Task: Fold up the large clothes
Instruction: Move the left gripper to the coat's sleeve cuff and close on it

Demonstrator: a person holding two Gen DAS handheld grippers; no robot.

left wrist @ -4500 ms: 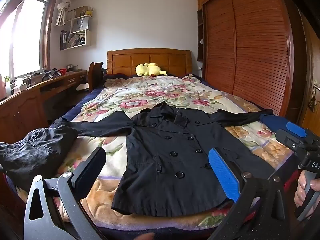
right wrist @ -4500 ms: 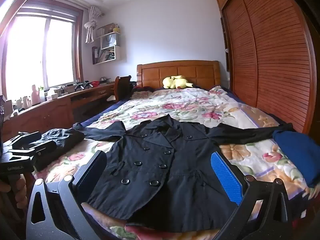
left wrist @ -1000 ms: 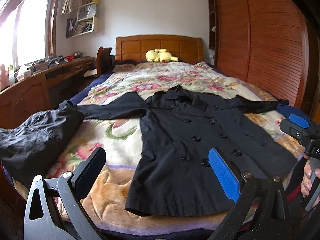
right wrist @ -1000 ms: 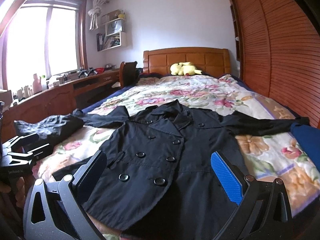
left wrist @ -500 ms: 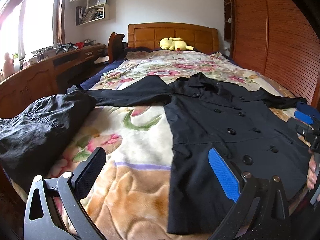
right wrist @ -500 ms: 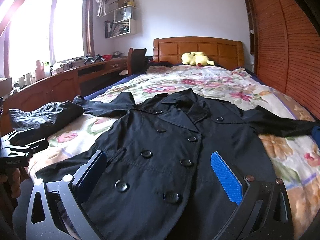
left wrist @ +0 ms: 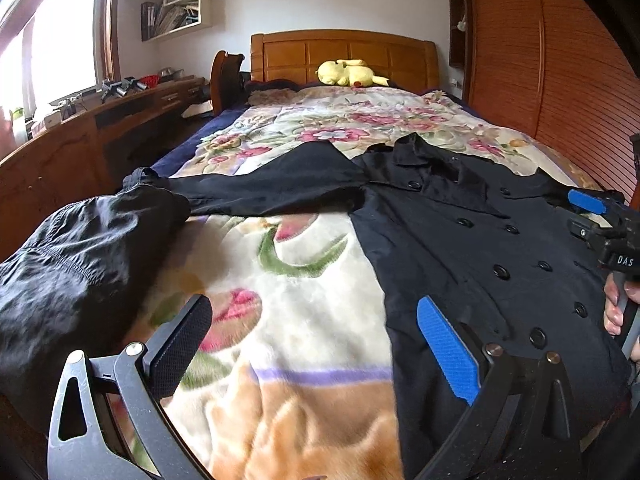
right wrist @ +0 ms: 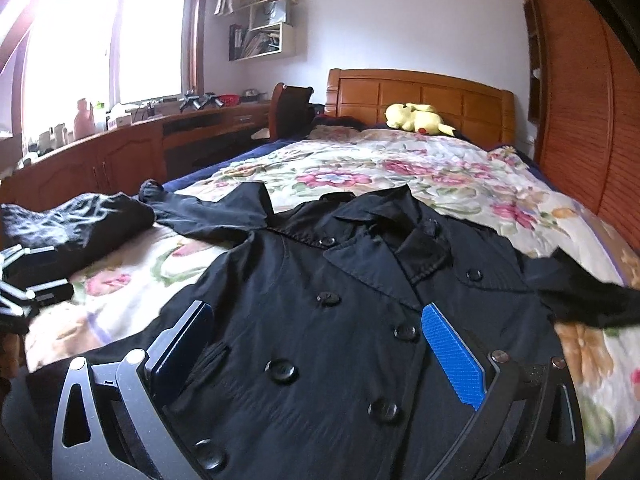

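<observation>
A black double-breasted coat [left wrist: 472,240] lies face up on the floral bedspread [left wrist: 288,288], collar toward the headboard, both sleeves spread sideways. It also shows in the right wrist view [right wrist: 332,320]. My left gripper [left wrist: 316,336] is open and empty, low over the bedspread just left of the coat's hem side. My right gripper [right wrist: 320,344] is open and empty, low over the coat's buttoned front. The right gripper also shows at the right edge of the left wrist view [left wrist: 600,220].
A second black garment [left wrist: 76,264] lies bunched at the bed's left front corner. A yellow plush toy [left wrist: 350,73] sits by the wooden headboard [left wrist: 344,54]. A wooden desk [left wrist: 80,136] runs along the left; a wooden wardrobe [left wrist: 552,64] stands on the right.
Both grippers have moved forward and down toward the bed. The left one has shifted left of the coat; the right one now hovers over the coat's front. Both stay open.
</observation>
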